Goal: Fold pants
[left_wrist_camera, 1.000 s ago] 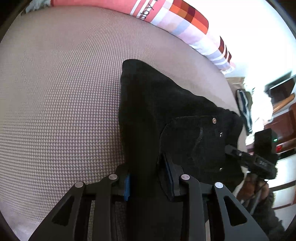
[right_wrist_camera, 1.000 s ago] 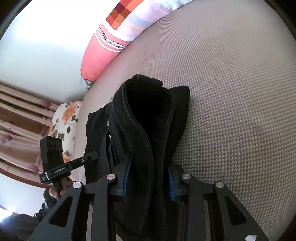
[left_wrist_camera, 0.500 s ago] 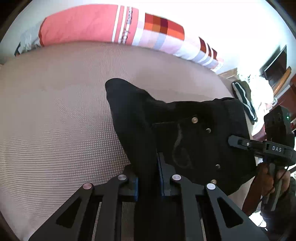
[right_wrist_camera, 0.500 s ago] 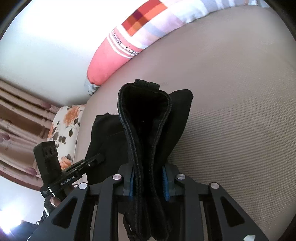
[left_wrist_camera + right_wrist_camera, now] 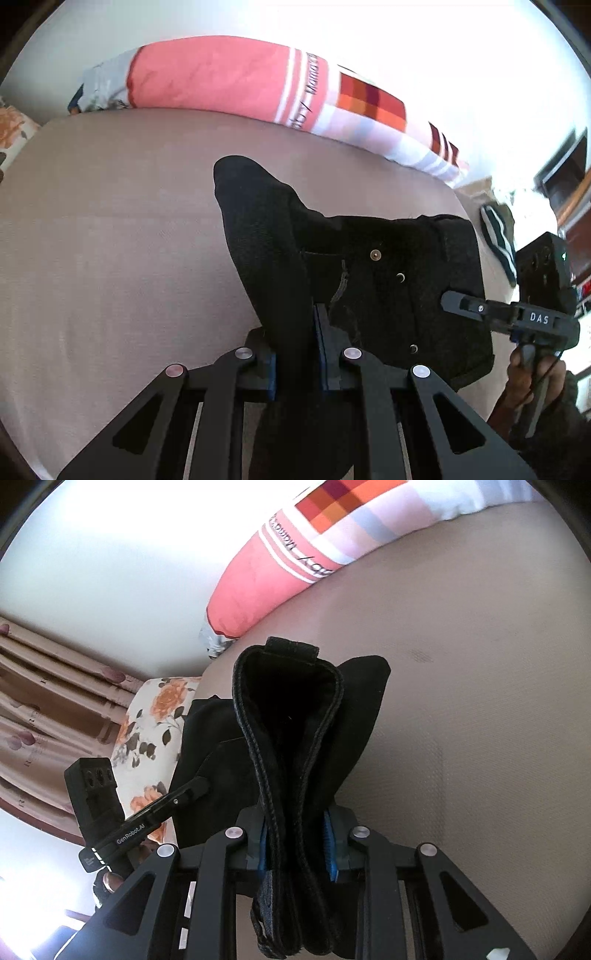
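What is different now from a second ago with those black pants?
Both jaws have just closed tighter on the black pants: the left hand-held gripper pinches a fabric fold, the right hand-held gripper the bunched waistband. Both have lifted the cloth a little. The striped pillow stayed put.

Bed: beige cover (image 5: 110, 258), striped pink bolster (image 5: 229, 77) along white wall (image 5: 110, 554).
Curtains: brown (image 5: 44, 701).
Light: bright daylight.

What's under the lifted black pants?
Under the black pants lies the tan bed cover, visible all around them. The patch directly beneath is covered by the fabric. Left gripper and right gripper both clamp folds of cloth.
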{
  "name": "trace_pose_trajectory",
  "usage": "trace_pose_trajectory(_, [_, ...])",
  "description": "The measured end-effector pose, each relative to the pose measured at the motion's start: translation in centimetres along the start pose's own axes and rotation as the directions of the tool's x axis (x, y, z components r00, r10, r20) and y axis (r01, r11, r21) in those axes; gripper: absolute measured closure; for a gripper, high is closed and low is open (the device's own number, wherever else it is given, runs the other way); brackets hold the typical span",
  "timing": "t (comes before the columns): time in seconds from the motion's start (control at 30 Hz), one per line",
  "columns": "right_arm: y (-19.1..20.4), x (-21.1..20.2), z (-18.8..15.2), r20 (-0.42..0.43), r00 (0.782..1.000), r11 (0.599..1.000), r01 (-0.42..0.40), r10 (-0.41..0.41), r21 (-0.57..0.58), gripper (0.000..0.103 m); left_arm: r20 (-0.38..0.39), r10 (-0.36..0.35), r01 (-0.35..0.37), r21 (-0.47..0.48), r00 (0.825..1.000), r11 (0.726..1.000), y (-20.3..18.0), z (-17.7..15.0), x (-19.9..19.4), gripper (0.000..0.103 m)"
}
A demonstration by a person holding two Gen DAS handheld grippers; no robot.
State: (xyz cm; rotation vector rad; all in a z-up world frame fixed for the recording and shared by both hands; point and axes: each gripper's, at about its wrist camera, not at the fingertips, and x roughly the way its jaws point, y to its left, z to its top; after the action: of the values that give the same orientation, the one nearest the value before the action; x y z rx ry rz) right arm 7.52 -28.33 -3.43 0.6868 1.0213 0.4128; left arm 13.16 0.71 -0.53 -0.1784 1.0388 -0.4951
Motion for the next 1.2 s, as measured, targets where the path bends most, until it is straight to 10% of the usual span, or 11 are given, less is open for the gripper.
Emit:
trace_pose_trajectory(0.5, [0.9, 5.7, 9.8, 0.009, 1.0, 0.999, -0.029, 0.029, -0.013, 0.081, 0.059, 0.0, 0.003, -0.054, 0.998, 0.999, 5.3, 10.1, 4.1, 0.087])
trace_pose_trajectory(0.9, [-1.2, 7.9, 13.9, 0.035, 0.991, 0.989, 0.134, -0.132, -0.067, 0.081, 0.019, 0.073, -0.073, -0.023, 0.997, 0.997, 7.2, 12.9, 10.8, 0.086])
trace_pose_trajectory(1.2, [-2.9, 8.8, 11.4, 0.067, 0.946, 0.939, 0.322, -0.316, -0.121, 0.059, 0.011, 0.145, -0.144, -0.068, 0.989, 0.987, 9.2, 10.3, 12.4, 0.051])
